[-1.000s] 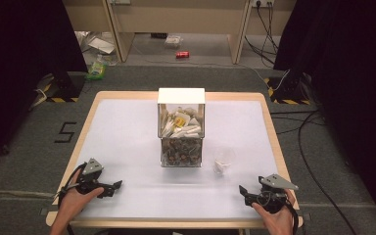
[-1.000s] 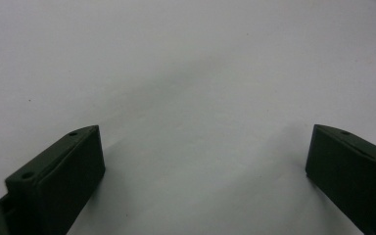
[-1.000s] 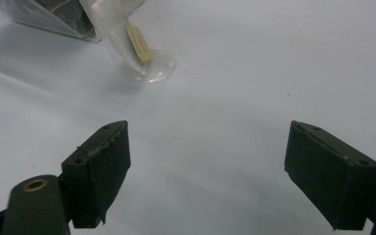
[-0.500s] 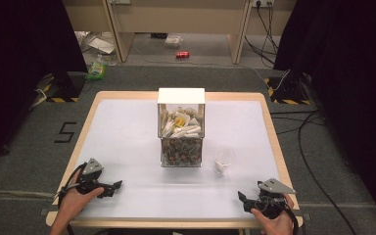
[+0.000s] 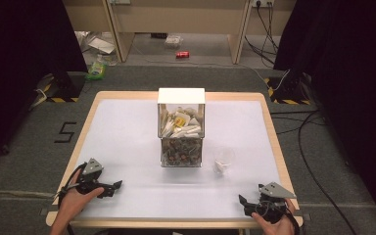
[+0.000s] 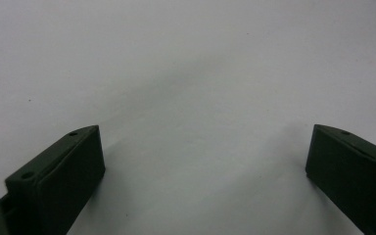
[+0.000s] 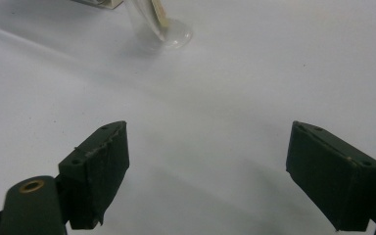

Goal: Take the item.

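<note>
Right hand-held gripper (image 7: 208, 147) near clear cup (image 7: 164, 29)

The surface (image 5: 127, 132) lies bare to the left and right of the clear box (image 5: 181, 128), which stands at its centre. A small clear cup (image 5: 223, 159) stands just beside the box's front right corner. The front strip between the two grippers holds no obstacle.

- High view: fixed above, facing forward and down over the whole surface (image 5: 127, 147).
- Each tool view: low, close to the surface.
- Right tool view shares the clear cup (image 7: 169, 29) with the high view.
</note>
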Tool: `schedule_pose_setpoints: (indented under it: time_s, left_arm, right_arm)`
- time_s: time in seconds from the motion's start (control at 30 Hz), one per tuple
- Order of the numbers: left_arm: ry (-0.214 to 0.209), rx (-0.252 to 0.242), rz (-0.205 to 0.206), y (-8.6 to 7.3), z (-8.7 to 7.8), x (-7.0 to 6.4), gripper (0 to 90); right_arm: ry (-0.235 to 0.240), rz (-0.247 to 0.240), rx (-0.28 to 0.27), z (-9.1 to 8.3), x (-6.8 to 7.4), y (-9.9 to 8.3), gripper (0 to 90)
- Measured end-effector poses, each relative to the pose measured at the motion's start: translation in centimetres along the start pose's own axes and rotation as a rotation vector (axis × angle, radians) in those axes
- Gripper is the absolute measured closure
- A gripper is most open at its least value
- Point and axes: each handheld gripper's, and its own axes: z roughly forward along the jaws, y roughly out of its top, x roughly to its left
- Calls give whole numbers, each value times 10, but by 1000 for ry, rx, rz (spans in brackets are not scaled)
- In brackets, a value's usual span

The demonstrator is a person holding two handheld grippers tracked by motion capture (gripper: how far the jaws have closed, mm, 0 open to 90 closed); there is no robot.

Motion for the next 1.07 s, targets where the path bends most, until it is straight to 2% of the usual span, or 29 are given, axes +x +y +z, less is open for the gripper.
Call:
schedule_pose_setpoints:
  time_s: [0.33, 0.43, 0.47, 0.67, 1.07]
  left_arm:
    - [0, 0, 0, 0, 0, 0, 2]
    - [0, 0, -1, 0, 0, 0, 2]
    - [0, 0, 0, 0, 0, 0, 3]
    - [0, 0, -1, 0, 0, 0, 2]
    - [0, 1, -1, 0, 0, 0, 2]
  right_arm:
    - [-1, -7, 18, -1, 3, -5, 162]
    - [-6, -3, 70, 4, 5, -8, 146]
    - [-18, -12, 61, 5, 7, -11, 134]
    - [-9, -14, 46, 5, 6, -13, 131]
    - [-9, -14, 44, 5, 6, -13, 131]
